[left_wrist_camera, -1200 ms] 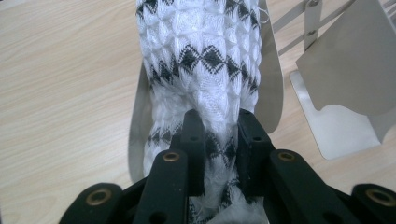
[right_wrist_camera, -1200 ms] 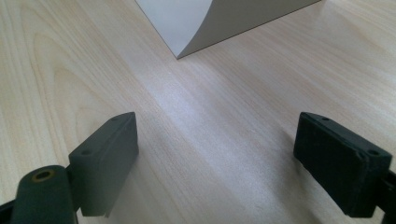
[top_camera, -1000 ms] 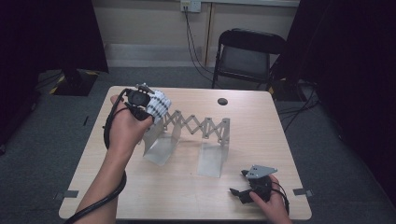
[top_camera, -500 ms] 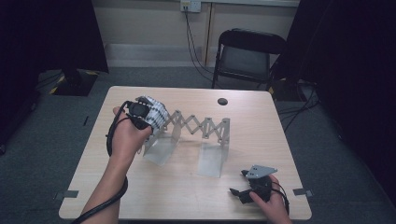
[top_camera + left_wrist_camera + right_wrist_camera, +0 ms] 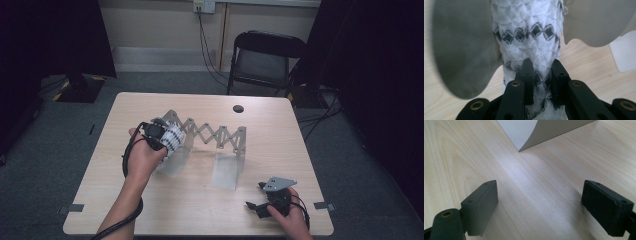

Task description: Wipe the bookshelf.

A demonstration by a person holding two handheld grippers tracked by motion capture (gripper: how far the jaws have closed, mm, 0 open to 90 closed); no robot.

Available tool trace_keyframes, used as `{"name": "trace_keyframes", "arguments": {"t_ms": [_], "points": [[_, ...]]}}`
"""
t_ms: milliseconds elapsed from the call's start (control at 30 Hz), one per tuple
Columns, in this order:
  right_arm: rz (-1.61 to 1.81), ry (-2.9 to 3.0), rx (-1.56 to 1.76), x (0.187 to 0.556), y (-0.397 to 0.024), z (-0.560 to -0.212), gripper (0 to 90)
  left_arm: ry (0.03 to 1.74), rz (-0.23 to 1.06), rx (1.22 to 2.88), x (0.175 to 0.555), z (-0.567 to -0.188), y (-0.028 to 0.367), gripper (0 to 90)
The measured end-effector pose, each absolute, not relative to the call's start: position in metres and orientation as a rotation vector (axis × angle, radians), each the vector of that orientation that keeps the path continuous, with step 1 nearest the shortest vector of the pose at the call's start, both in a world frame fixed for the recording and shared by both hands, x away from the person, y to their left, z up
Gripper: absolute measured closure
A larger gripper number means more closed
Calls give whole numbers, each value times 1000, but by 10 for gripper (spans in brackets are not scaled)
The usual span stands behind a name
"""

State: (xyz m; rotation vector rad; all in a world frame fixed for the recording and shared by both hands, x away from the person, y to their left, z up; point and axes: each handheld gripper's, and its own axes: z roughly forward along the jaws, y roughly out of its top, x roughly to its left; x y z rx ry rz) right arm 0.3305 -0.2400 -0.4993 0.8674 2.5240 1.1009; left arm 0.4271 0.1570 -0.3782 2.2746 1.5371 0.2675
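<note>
We see the left tool [image 5: 167,140] over the left half of the bench [image 5: 210,210], its jaws closed narrowly on a white cloth [image 5: 172,139] with black diamond bands. In the left gripper view the two black jaws pinch the cloth [image 5: 529,47] near its lower end, and the fabric runs straight up and away from the tool [image 5: 541,75] in a bunched column. The cloth is at the left end of a grey scissor-lattice rack [image 5: 215,135], touching or hanging against its leftmost leg; we cannot tell whether it is draped over a bar. To either side of the cloth, close ahead of the left tool, stand the rack's rounded grey panels [image 5: 464,47], blurred by nearness, with pale wood beyond them.

To the right of the left tool the rack stretches across the middle of the bench on two flat grey feet. Beyond it, near the far edge, is a small round dark hole [image 5: 238,108], and behind the bench stands a dark folding chair [image 5: 265,60].

Well apart, at the near right corner, the right tool [image 5: 255,207] rests low over the bench with its jaws wide and nothing between them. Ahead of that tool [image 5: 539,207] lies bare wood, then the corner of a grey rack foot [image 5: 536,132]
</note>
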Motion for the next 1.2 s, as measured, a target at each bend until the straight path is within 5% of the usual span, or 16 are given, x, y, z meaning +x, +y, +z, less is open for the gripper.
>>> {"name": "trace_keyframes", "arguments": {"t_ms": [800,1200], "points": [[1101,2524,867,330,-240,-499,134,1560,199,2267,414,-454,159,759],[1101,2524,866,331,-240,-499,134,1558,274,2250,415,-405,170,759]]}}
